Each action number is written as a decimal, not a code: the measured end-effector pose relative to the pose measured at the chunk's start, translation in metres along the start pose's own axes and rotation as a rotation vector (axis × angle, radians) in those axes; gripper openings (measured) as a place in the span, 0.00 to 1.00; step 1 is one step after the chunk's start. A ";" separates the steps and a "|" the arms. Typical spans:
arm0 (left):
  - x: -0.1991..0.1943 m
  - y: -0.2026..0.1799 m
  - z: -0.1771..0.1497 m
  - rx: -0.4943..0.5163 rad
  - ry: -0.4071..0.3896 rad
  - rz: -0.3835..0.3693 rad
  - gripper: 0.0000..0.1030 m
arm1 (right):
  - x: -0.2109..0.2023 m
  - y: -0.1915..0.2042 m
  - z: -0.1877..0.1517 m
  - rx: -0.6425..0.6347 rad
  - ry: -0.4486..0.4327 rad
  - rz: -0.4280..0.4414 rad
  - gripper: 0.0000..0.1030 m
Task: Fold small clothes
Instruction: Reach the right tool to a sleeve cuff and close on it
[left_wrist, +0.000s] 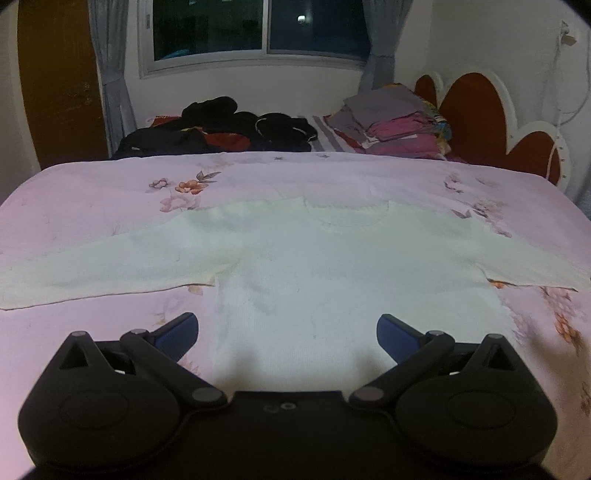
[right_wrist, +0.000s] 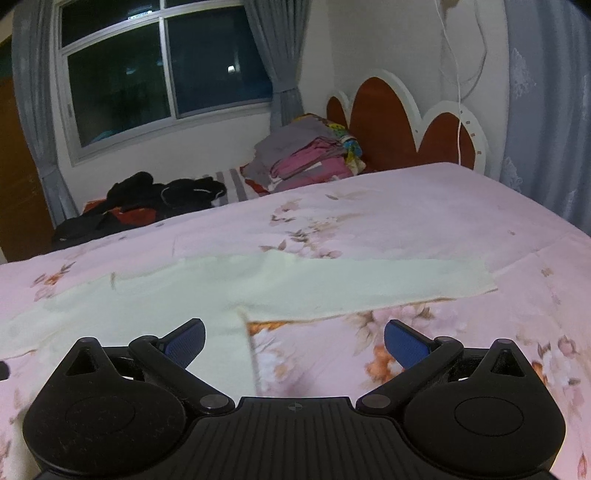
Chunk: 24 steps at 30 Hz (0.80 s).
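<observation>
A pale cream long-sleeved top (left_wrist: 314, 266) lies flat on the pink floral bedsheet (left_wrist: 92, 192), sleeves spread left and right, neckline toward the far side. My left gripper (left_wrist: 287, 334) is open and empty, hovering over the top's lower body near the hem. In the right wrist view the top's right sleeve (right_wrist: 351, 284) stretches to the right and its side edge (right_wrist: 247, 343) runs toward me. My right gripper (right_wrist: 294, 343) is open and empty, above that side edge below the armpit.
A heap of dark clothes (left_wrist: 218, 129) lies at the far left of the bed. A stack of folded grey and pink clothes (left_wrist: 395, 118) sits at the far right by the red and white headboard (left_wrist: 480, 114). A window and curtains stand behind.
</observation>
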<state>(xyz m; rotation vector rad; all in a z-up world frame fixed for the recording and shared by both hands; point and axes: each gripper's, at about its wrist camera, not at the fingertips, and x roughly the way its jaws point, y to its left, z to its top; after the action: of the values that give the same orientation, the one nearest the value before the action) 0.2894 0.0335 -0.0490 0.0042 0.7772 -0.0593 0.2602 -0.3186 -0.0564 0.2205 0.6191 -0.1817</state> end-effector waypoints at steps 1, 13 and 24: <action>0.006 -0.003 0.002 -0.001 0.004 0.000 1.00 | 0.008 -0.008 0.003 0.007 0.002 -0.004 0.99; 0.065 -0.037 0.019 0.009 0.026 0.012 0.96 | 0.092 -0.122 0.016 0.136 0.065 -0.179 0.58; 0.089 -0.046 0.022 0.025 0.058 0.049 0.96 | 0.146 -0.211 0.015 0.365 0.154 -0.223 0.58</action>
<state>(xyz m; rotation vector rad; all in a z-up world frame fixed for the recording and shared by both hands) 0.3655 -0.0175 -0.0955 0.0484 0.8340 -0.0224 0.3356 -0.5402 -0.1622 0.5220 0.7616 -0.4981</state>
